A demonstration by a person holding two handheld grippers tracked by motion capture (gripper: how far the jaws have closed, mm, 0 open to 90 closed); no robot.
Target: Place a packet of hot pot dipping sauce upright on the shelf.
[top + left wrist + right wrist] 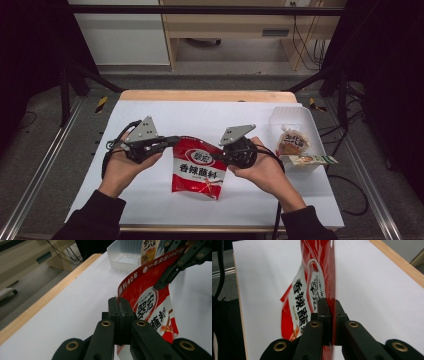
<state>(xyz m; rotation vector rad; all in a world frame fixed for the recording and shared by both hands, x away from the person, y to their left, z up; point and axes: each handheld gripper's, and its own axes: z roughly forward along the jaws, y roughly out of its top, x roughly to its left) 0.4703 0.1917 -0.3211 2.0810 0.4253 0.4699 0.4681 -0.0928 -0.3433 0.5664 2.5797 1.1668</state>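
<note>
My left gripper (172,141) and right gripper (218,158) each clamp the red sachet's (199,169) top edge, its length hanging toward me.

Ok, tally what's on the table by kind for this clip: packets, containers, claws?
Packets: 3, the red pouch held by both claws, a snack pack in the tub, a flat sachet across its front rim.
Containers: 1, the clear tub.
Claws: 2, left claw, right claw, both shut on the pouch's top edge.
Total: 6.
</note>
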